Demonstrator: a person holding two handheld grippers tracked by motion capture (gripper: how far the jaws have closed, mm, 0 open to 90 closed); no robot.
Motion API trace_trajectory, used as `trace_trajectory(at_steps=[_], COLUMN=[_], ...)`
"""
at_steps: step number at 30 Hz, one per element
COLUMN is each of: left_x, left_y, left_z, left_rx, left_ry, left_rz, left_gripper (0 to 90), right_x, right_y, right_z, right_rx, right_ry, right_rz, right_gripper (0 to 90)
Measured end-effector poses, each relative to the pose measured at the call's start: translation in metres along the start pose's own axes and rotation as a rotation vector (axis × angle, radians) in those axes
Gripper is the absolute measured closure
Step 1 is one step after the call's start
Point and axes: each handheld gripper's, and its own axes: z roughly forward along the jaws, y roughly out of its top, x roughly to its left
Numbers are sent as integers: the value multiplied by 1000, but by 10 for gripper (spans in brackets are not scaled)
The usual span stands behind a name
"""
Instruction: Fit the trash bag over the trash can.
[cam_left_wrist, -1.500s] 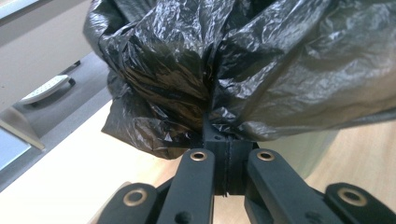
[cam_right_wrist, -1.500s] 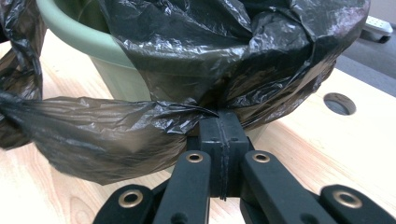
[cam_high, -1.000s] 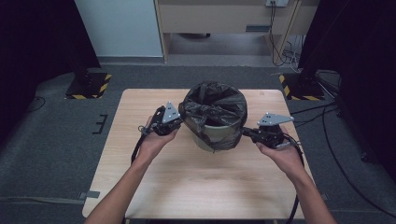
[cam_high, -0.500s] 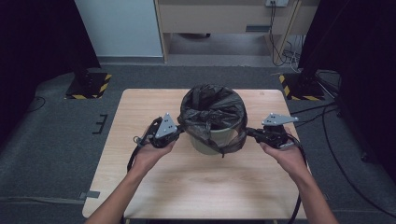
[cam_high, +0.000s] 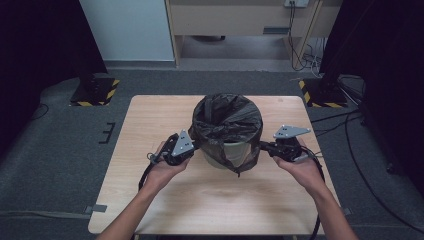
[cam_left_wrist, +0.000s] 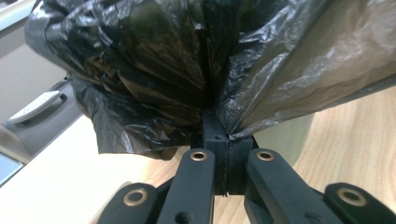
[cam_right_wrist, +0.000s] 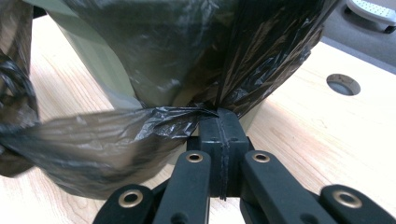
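The step in hand looks like fitting a black bin bag (cam_high: 227, 117) over a small pale green bin (cam_high: 222, 154) that stands in the middle of the wooden worktop (cam_high: 150, 125), a little toward the far edge. The left claw (cam_high: 192, 146) sits at the bin's left side and the right claw (cam_high: 261, 146) at its right, each one clamped shut on a pinch of the bag's hem. In the left gripper view the film (cam_left_wrist: 154, 70) gathers into tight pleats where it enters the closed jaws, and the right gripper view shows the same puckering (cam_right_wrist: 205, 109) just above the jaw tips, with a loose flap trailing off to the left. The bag's mouth is folded outward over the rim and hangs partway down the outside wall, so the pale body of the bin shows below it on the near side. The plastic is thin, glossy and crinkled, slightly see-through where it is stretched. The next move probably calls for drawing both hems downward and evenly, keeping the pull gentle so the film does not tear or tip the light bin, then letting go once the overhang sits snug.
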Motion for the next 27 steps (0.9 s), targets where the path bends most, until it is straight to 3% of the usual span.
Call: trace_trajectory(at_steps=[10,15,19,20,24,27], left_x=[2,-1,-4,-4,-9,-14], left_y=[-4,0,5,6,9,10], left_z=[1,-5,-12,-13,-16,-15], left_rx=[7,-31,-70,-79,-117,-132], left_ry=[5,5,42,38,11,-12], left_rz=[15,1,-11,-8,33,62], left_gripper=[900,893,676,667,728,864], right_x=[-2,-2,-4,-4,-4,-3], right_y=[-9,-12,-15,-16,-17,-17], right_z=[2,3,4,5,8,9], right_rx=[18,19,34,37,44,36], right_ry=[4,2,-1,0,2,6], right_rz=[4,4,2,2,10,1], right_gripper=[900,900,900,900,900,900])
